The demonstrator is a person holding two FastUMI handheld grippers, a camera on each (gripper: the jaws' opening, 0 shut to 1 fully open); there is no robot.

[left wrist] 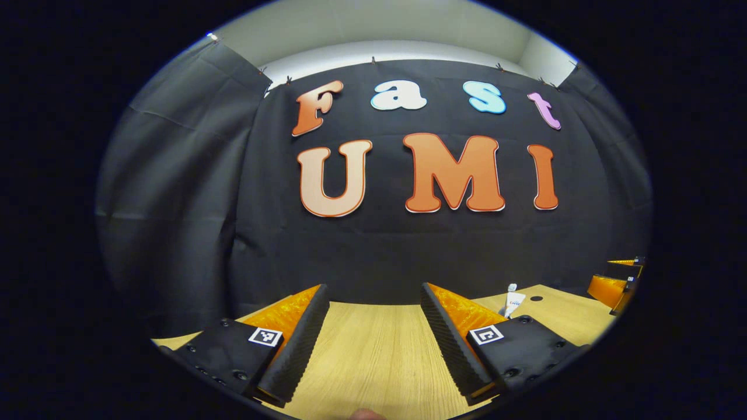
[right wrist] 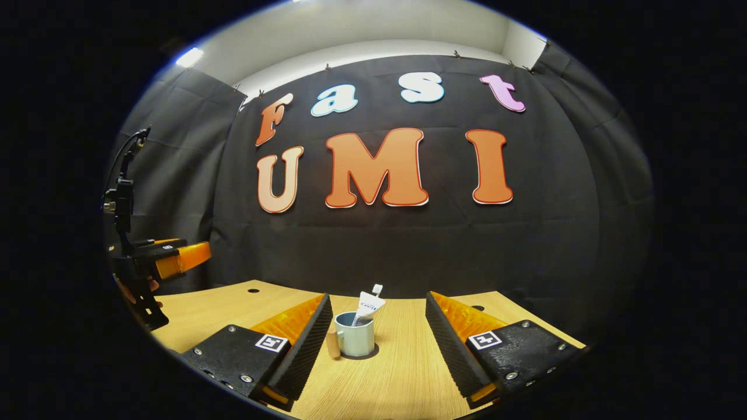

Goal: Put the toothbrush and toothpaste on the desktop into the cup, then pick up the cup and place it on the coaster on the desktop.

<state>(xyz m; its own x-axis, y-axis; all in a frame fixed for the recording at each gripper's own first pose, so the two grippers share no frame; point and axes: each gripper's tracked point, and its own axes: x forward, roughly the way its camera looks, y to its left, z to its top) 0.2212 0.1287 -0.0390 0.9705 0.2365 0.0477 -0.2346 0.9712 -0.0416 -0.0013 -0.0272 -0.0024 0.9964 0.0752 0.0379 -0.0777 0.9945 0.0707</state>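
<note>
A pale mug with a wooden handle stands on the wooden desktop, on a dark round coaster whose edge shows at its base. A white toothpaste tube leans out of the mug, and a small white tip above it looks like the toothbrush. My right gripper is open, fingers either side of the mug and short of it, touching nothing. My left gripper is open over bare desktop. To its right, the tube pokes up behind one finger.
A hand holds the left gripper up above the desk's left end. The right gripper sits at the far right edge. The desktop has small dark holes. Black cloth wall closes the back and sides.
</note>
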